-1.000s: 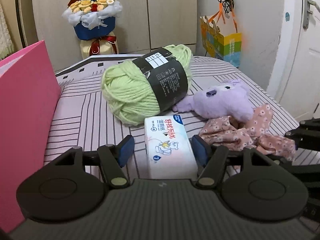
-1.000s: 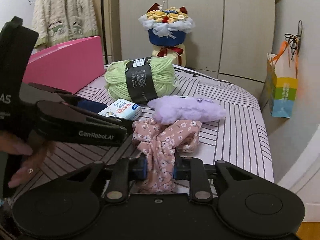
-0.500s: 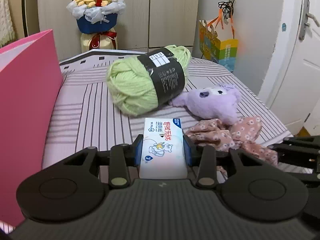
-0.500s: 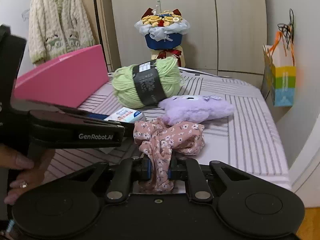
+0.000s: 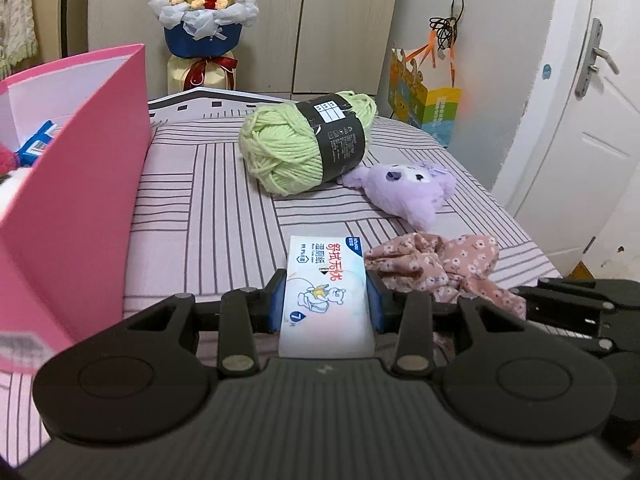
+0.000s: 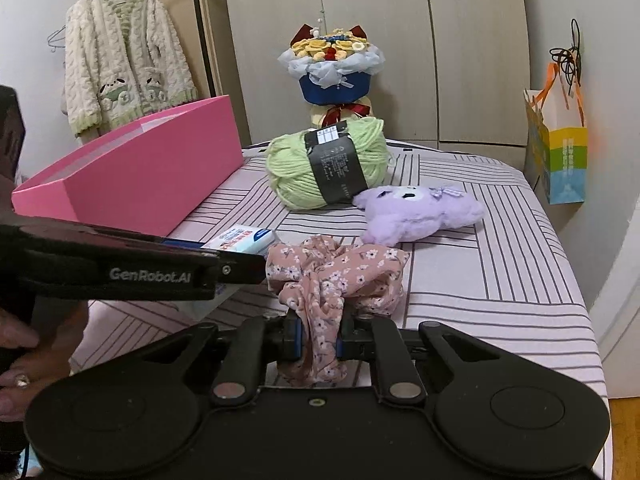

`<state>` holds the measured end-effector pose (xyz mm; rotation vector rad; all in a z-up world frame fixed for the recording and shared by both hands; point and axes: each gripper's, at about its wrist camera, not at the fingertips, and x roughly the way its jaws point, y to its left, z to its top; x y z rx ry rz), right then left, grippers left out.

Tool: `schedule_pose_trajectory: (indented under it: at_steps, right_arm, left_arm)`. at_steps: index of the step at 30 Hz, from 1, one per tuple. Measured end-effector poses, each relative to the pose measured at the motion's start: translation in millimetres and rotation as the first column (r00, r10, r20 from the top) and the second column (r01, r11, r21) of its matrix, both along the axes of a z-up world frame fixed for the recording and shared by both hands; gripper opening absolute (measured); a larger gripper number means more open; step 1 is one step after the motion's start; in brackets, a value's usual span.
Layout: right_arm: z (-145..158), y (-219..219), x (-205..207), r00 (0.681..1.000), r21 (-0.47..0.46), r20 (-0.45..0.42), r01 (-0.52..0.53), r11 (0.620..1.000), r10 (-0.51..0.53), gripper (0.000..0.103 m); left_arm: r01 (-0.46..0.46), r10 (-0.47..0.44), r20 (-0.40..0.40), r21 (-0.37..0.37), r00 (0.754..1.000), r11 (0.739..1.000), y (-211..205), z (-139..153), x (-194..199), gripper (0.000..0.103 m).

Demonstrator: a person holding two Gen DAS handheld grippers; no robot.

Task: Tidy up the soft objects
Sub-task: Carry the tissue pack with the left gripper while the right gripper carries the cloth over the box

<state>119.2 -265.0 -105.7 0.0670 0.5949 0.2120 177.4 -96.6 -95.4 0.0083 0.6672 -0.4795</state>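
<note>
My left gripper (image 5: pixel 326 300) is shut on a white pack of wet wipes (image 5: pixel 326 280) and holds it above the striped bed (image 5: pixel 200 208). My right gripper (image 6: pixel 318 336) is shut on a pink floral scrunchie (image 6: pixel 332 276), lifted off the bed. A green yarn ball (image 5: pixel 304 144) with a black label and a purple plush toy (image 5: pixel 408 188) lie further back on the bed. The yarn (image 6: pixel 326 162), plush (image 6: pixel 416 210) and wipes (image 6: pixel 242 238) also show in the right wrist view. A pink box (image 5: pixel 76 184) stands to the left, with some items inside.
A flower bouquet (image 5: pixel 204 20) stands behind the bed by the wardrobe. A colourful paper bag (image 5: pixel 426 100) hangs on the right wall near a white door (image 5: pixel 580 120). A cardigan (image 6: pixel 124 76) hangs at the back left. The bed edge drops off on the right.
My left gripper closed on the wipes pack and lifted it. My right gripper kept its hold on the scrunchie and raised it. Both views rose, and the pink box's inside came into view.
</note>
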Motion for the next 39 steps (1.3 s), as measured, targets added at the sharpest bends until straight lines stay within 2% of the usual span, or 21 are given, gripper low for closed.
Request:
schedule_pose_trajectory:
  at_steps: [7,15,22,29,34,39]
  right_arm:
    - [3,7,-15,1.000,0.008,-0.018,-0.002,1.000,0.002,0.017]
    - [11,9,-32,0.998,0.024,-0.050,-0.034,0.999,0.036,0.017]
    - [26,12,-41,0.989,0.037,-0.096,-0.105,0.994,0.108,0.017]
    - [49,28,-48,0.967,0.068,-0.098,-0.230,0.971,0.236,0.017]
    - [66,42,-47,0.945,0.097,-0.098,-0.303,0.948,0.312,0.017]
    - [81,61,-47,0.931,0.147,-0.074,-0.345,0.927,0.358,0.017]
  left_arm:
    - [0.015,-0.015,0.004,-0.002,1.000,1.000,14,7,-22,0.039]
    - [0.036,-0.036,-0.025,0.013,0.999,0.999,34,15,-42,0.039]
    - [0.073,-0.076,-0.114,-0.038,0.990,0.997,55,20,-55,0.039]
    - [0.096,-0.107,-0.182,-0.068,0.977,0.993,80,32,-65,0.039]
    - [0.098,-0.107,-0.173,-0.056,0.979,0.994,105,48,-76,0.039]
    - [0.065,-0.076,-0.140,-0.080,0.987,0.995,140,67,-83,0.039]
